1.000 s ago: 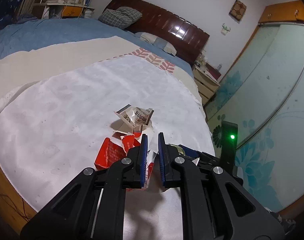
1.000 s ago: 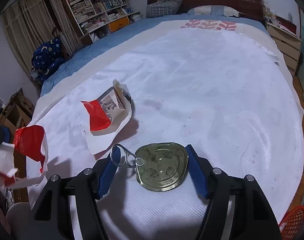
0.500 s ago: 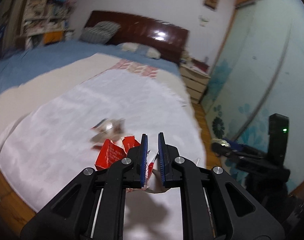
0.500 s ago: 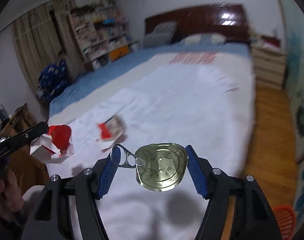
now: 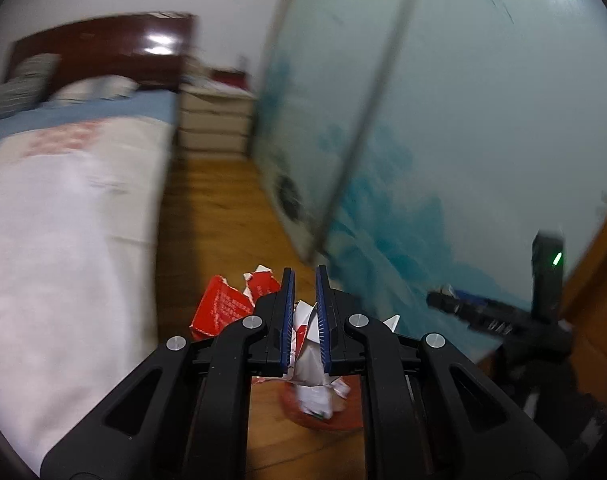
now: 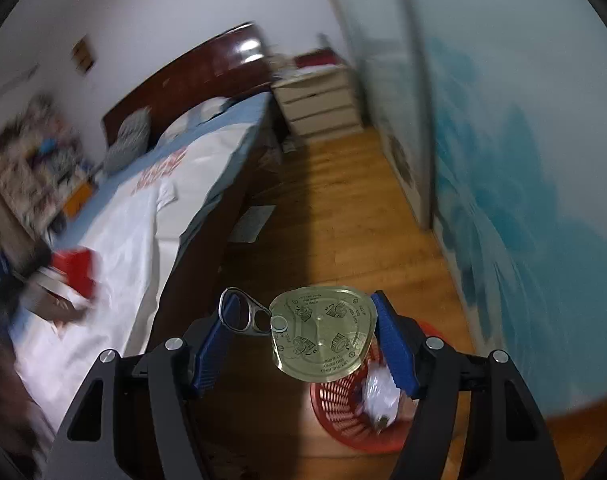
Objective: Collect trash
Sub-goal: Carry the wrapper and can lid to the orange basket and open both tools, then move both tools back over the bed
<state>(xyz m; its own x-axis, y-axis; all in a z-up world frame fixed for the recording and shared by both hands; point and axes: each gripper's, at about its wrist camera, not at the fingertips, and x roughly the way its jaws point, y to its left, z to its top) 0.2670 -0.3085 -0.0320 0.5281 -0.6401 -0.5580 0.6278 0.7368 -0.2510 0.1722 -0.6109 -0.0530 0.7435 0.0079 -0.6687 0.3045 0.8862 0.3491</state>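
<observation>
My left gripper (image 5: 302, 280) is shut on a torn red and white paper carton (image 5: 223, 310), held in the air over the wooden floor. My right gripper (image 6: 303, 312) is shut on a gold can lid (image 6: 323, 336) with a pull ring, just above a red plastic basket (image 6: 339, 404) standing on the floor. The basket holds white crumpled trash (image 6: 377, 396). In the left wrist view the basket (image 5: 323, 420) shows below the fingers. The right gripper also shows in the left wrist view (image 5: 443, 300), off to the right.
The bed with a white sheet (image 5: 63, 220) lies on the left. A wardrobe with blue-patterned sliding doors (image 5: 443, 160) runs along the right. A bedside drawer unit (image 6: 319, 100) stands at the far end of the wooden floor (image 6: 335, 208).
Both grippers have swung right, away from the bed and out over the floor by the wardrobe, each carrying its trash. The red basket has come into view beneath them.
</observation>
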